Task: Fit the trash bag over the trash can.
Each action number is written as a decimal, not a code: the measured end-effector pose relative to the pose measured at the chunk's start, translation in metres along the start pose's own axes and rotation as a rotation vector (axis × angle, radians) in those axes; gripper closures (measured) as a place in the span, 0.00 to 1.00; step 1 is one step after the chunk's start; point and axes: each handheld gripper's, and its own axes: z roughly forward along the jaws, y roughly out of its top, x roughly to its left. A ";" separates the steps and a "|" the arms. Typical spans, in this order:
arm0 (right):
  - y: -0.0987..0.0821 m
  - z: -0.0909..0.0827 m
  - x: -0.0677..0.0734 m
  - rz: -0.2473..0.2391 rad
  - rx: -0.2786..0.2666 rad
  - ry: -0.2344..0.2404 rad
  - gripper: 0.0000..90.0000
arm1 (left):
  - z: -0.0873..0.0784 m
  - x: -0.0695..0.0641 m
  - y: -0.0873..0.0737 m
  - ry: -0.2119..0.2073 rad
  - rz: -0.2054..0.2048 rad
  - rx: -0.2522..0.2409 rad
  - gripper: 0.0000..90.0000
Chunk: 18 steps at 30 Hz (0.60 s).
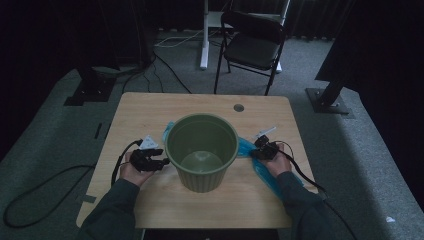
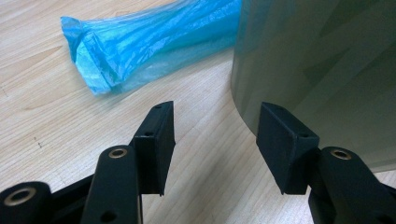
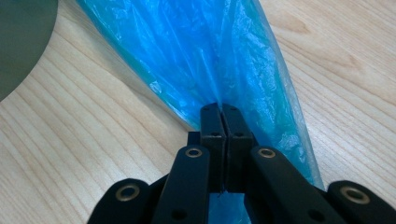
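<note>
Blue plastic bag point(image 3: 205, 56) pinched at the table's point(image 1: 150, 107) three o'clock side

We see the right gripper point(image 3: 223, 109) with jaws pressed together on the bag's film; the bag runs under the green bucket point(image 1: 202, 150) at centre. At nine o'clock our left gripper point(image 2: 215, 123) stands wide apart, holding nothing, one jaw just beside the bucket wall

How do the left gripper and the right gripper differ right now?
The left gripper is open with nothing between its jaws, beside the green bin; the right gripper is shut on the blue plastic bag. In the high view, the left is at the bin's left side, the right at its right. Both sit low over the wooden table.
</note>
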 end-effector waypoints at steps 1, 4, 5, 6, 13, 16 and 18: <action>0.000 -0.001 0.000 0.001 -0.001 0.002 0.99 | 0.000 0.000 0.000 0.000 0.001 0.000 0.52; 0.000 -0.002 0.000 0.001 -0.009 0.006 0.99 | 0.000 0.000 0.000 -0.003 0.000 -0.002 0.52; 0.001 -0.003 0.000 0.001 -0.010 0.008 0.99 | 0.000 0.000 0.000 -0.004 -0.001 -0.003 0.52; 0.001 -0.004 0.000 -0.001 -0.013 0.008 0.99 | 0.000 0.000 0.000 -0.004 -0.002 -0.004 0.52; 0.003 -0.013 -0.002 -0.019 -0.039 0.020 0.99 | -0.002 0.001 0.000 -0.017 -0.004 -0.015 0.52; 0.006 -0.020 -0.004 -0.023 -0.059 0.023 0.99 | -0.003 0.000 0.002 -0.028 0.008 -0.023 0.52; 0.008 -0.025 -0.006 -0.028 -0.074 0.029 0.99 | -0.003 0.000 0.002 -0.028 0.013 -0.028 0.53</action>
